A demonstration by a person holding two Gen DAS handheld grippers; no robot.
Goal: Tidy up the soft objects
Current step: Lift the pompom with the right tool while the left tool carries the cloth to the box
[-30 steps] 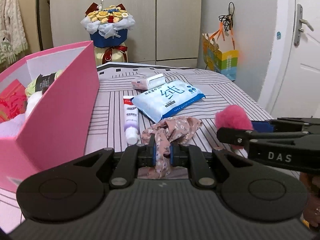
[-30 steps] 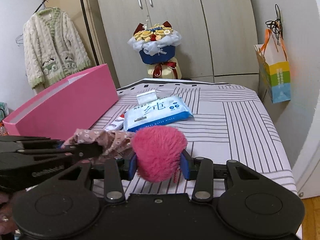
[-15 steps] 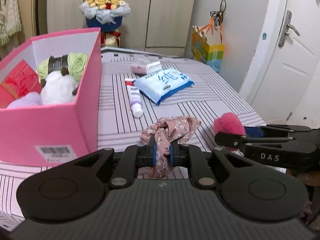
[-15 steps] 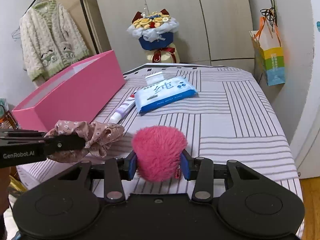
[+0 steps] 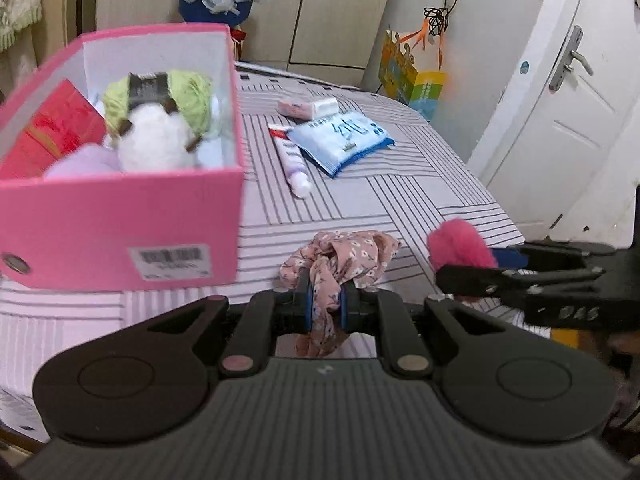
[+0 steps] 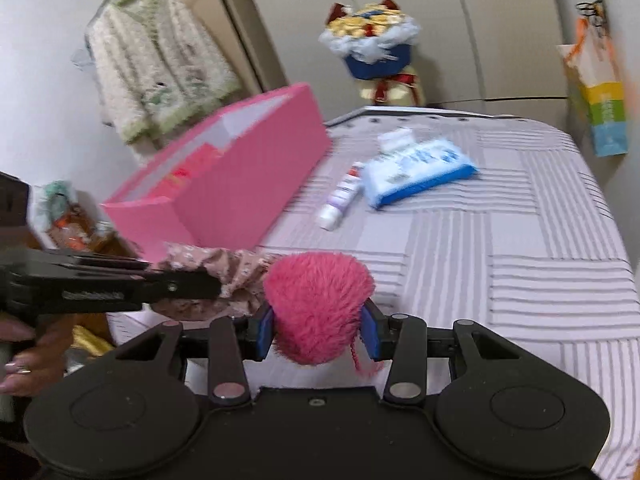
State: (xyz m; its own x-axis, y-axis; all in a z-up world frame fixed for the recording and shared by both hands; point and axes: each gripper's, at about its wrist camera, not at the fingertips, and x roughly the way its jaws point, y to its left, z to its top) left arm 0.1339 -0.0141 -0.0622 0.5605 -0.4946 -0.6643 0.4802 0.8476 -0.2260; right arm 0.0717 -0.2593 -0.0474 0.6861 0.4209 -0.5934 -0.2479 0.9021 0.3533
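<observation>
My left gripper [image 5: 325,307] is shut on a pink floral scrunchie [image 5: 344,252], held in the air above the near edge of the striped bed. My right gripper [image 6: 318,334] is shut on a fluffy pink pom-pom [image 6: 318,300], just right of the scrunchie [image 6: 224,276]. In the left wrist view the pom-pom [image 5: 458,242] and the right gripper [image 5: 472,268] show at the right. The open pink box [image 5: 120,216] stands to the left, holding a green yarn ball [image 5: 188,92], a white fluffy thing [image 5: 154,144], a lilac soft thing [image 5: 86,162] and a red packet [image 5: 52,128].
On the bedspread [image 6: 520,216] lie a tube [image 5: 292,156], a blue wipes pack [image 5: 344,140] and a small tissue pack [image 5: 308,106]. A flower bouquet [image 6: 374,40] stands behind the bed by the wardrobe. A paper bag [image 5: 412,76] hangs at the right; a door [image 5: 576,92] is beyond.
Both grippers have pulled back from the bed and risen a little, each keeping its hold. The left view now looks down into the pink box, which has come nearer.
</observation>
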